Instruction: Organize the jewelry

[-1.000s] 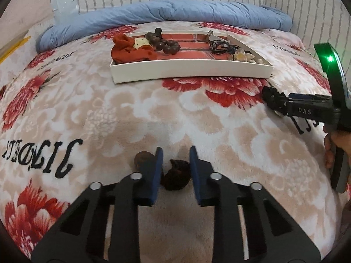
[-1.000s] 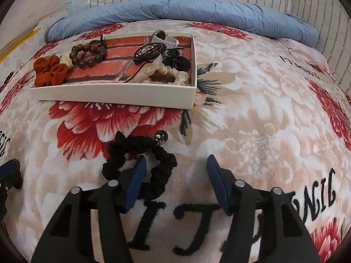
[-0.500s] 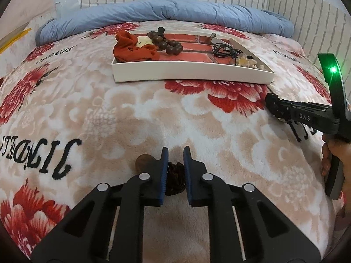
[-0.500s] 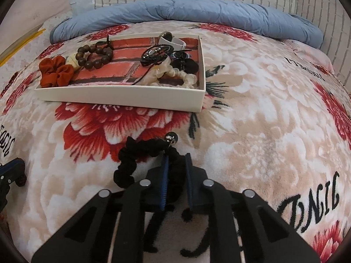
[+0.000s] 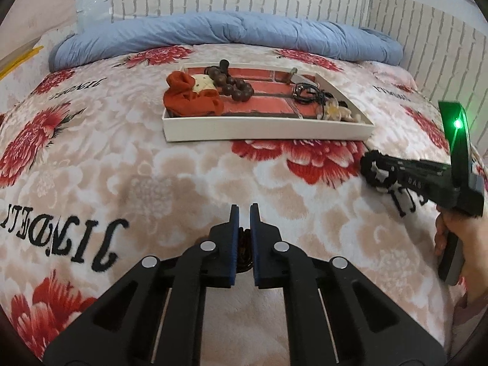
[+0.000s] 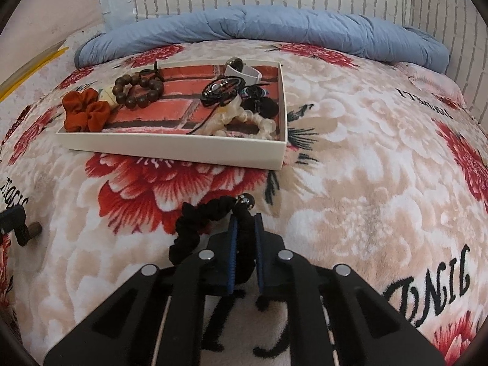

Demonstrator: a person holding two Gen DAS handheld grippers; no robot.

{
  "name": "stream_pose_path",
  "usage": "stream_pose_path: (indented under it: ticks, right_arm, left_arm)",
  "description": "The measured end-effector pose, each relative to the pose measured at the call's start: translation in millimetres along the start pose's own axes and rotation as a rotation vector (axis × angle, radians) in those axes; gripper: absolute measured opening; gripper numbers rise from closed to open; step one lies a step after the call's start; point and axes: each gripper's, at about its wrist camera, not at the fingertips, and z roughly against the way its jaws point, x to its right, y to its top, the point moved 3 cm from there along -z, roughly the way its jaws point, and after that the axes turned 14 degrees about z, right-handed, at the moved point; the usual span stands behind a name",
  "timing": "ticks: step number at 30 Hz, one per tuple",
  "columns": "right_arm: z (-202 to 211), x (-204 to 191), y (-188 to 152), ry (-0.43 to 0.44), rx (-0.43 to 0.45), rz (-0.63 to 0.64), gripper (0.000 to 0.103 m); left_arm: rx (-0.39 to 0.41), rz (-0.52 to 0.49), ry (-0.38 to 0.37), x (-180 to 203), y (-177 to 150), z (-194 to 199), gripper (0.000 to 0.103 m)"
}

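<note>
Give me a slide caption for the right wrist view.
Right tongs clamp a black scrunchie on the floral blanket, short of the white jewelry tray.

Plush fleece blanket (image 6: 350, 158), matt cardboard tray (image 6: 183, 148), glossy wooden beads (image 6: 138, 91), ruched cloth scrunchie (image 6: 195, 222)

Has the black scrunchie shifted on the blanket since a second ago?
Yes. The right gripper closed on the black scrunchie, bunching its loop; its bead stays about as far from the tray.
</note>
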Motion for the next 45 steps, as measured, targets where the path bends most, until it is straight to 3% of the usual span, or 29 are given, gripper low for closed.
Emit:
stream_pose_path:
  ticks: [15,20,22,23,24,29,35,37,39,45]
  right_arm:
    - [17,8,14,-0.012,0.048,-0.012,0.01]
    - [15,5,12,0.0,0.051,-0.008,0.01]
    - [13,5,10,0.008,0.049,-0.013,0.01]
    - [13,5,9,0.012,0.049,-0.015,0.01]
    - [12,5,8,0.011,0.047,-0.013,0.01]
    - [9,8,6,0.009,0.038,-0.021,0.01]
    - [0,7,4,0.011,0.018,-0.016,0.01]
    - [-1,6,5,0.011,0.017,-0.015,0.01]
    - [-3,7,5,0.011,0.013,-0.016,0.01]
    - [-6,5,5,0.013,0.008,-0.012,0.01]
  left_arm:
    - [0.069,0.005,-0.049,7,61,17,0.0]
    - [0.014,-0.024,-0.034,5,64,6,0.001]
    - [-0.017,-0.03,-0.014,2,59,-4,0.022]
    - [-0.018,-0.033,-0.006,1,55,-8,0.042]
    - [-0.017,-0.038,0.002,-1,51,-12,0.051]
    - [-0.064,-0.034,-0.01,-6,30,-33,0.058]
    - [-0.093,-0.087,0.01,2,20,-54,0.058]
    - [-0.112,-0.098,0.011,3,20,-62,0.05]
    - [-0.137,-0.102,0.002,4,19,-70,0.036]
    - [-0.132,-0.113,0.004,6,21,-72,0.026]
